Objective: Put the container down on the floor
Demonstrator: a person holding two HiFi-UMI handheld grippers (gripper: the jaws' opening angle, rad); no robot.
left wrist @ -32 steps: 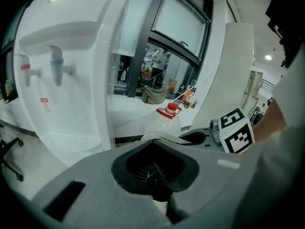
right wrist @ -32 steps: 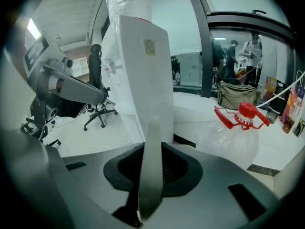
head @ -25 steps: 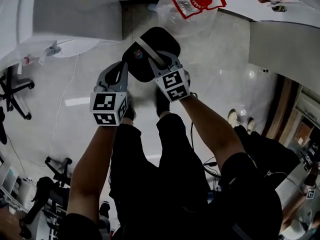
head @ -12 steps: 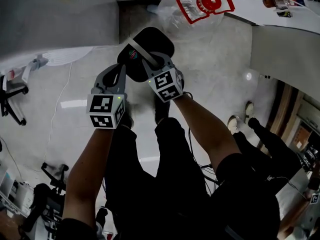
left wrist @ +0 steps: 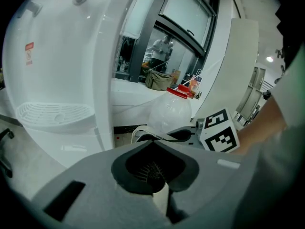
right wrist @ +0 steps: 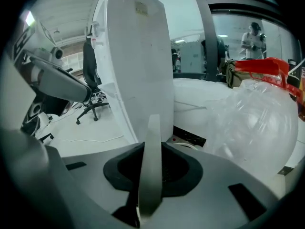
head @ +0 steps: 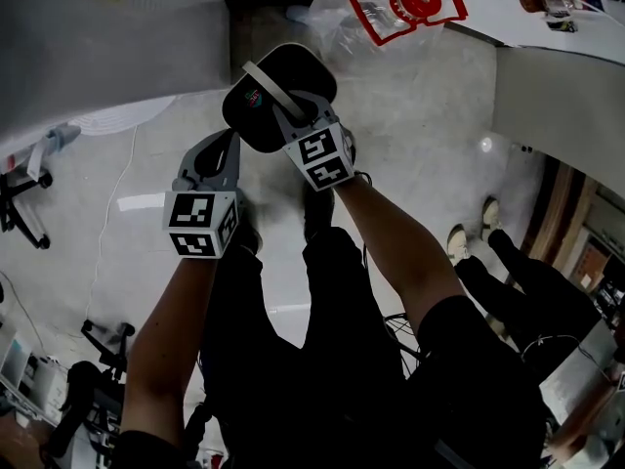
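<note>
The container (head: 293, 71) is a black oval case with a grey strap handle (head: 266, 81), and it hangs above the pale floor (head: 420, 135). My right gripper (head: 290, 113) is shut on that strap, which stands upright between its jaws in the right gripper view (right wrist: 151, 161). My left gripper (head: 229, 145) sits just below and left of the container, its jaws together with nothing seen between them. The left gripper view shows the strap (left wrist: 151, 134) and the right gripper's marker cube (left wrist: 220, 130) ahead.
A big clear bottle (head: 391, 8) with a red cap lies on the floor ahead. A white machine (head: 117, 27) stands at the left and a white counter (head: 557, 76) at the right. An office chair (head: 20, 179), a floor cable (head: 122, 203) and someone's shoes (head: 488, 218) are nearby.
The container and my right gripper have shifted a little up and left in the head view. My left gripper has stayed beside them, slightly lower.
</note>
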